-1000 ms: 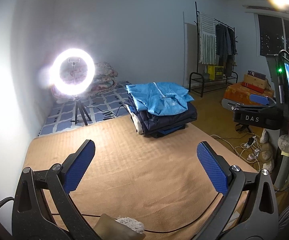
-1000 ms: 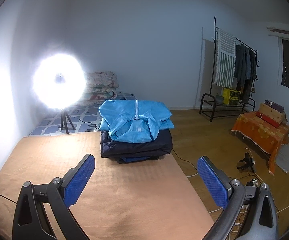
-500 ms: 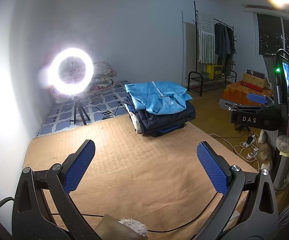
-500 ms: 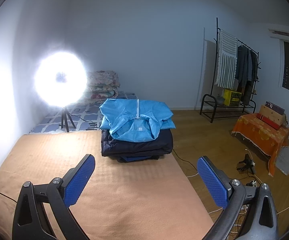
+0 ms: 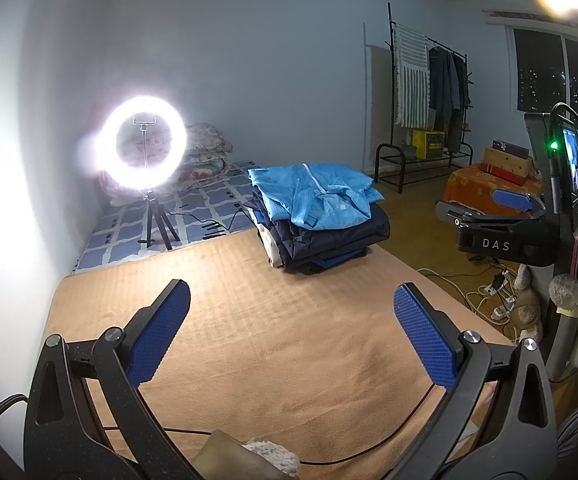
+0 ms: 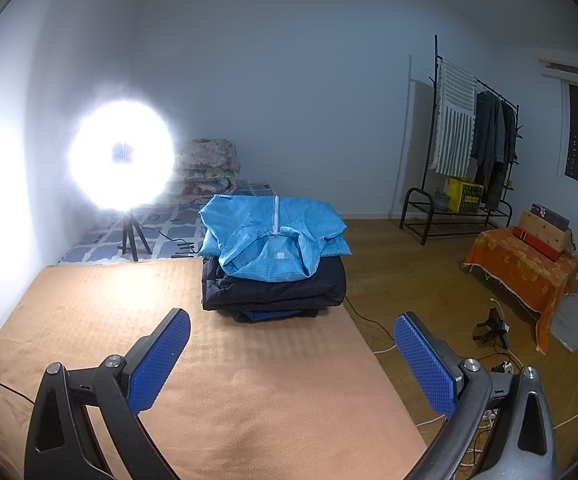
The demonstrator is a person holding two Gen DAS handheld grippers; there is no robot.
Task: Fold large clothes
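Observation:
A pile of folded clothes [image 5: 317,220] [image 6: 275,264] rests at the far edge of a tan blanket [image 5: 273,344] [image 6: 217,368]. A light blue zip jacket [image 5: 313,196] [image 6: 273,240] lies on top, over a dark navy padded coat [image 5: 329,236] [image 6: 277,288] and other garments. My left gripper [image 5: 291,320] stands open above the near blanket, nothing between its blue pads. My right gripper [image 6: 291,344] is also open and empty, short of the pile. It shows from the side at the right of the left wrist view, as the black right gripper [image 5: 505,216].
A lit ring light on a tripod [image 5: 145,152] [image 6: 123,160] stands at the back left on a patterned mat [image 5: 193,216]. A clothes rack [image 6: 473,148] stands by the far wall. An orange-covered box [image 6: 525,264], cables [image 6: 497,332] and a stand with a screen [image 5: 569,160] are to the right.
Both views have drifted slightly: the pile sits a little lower and nearer in the right wrist view. Both grippers stay open and empty.

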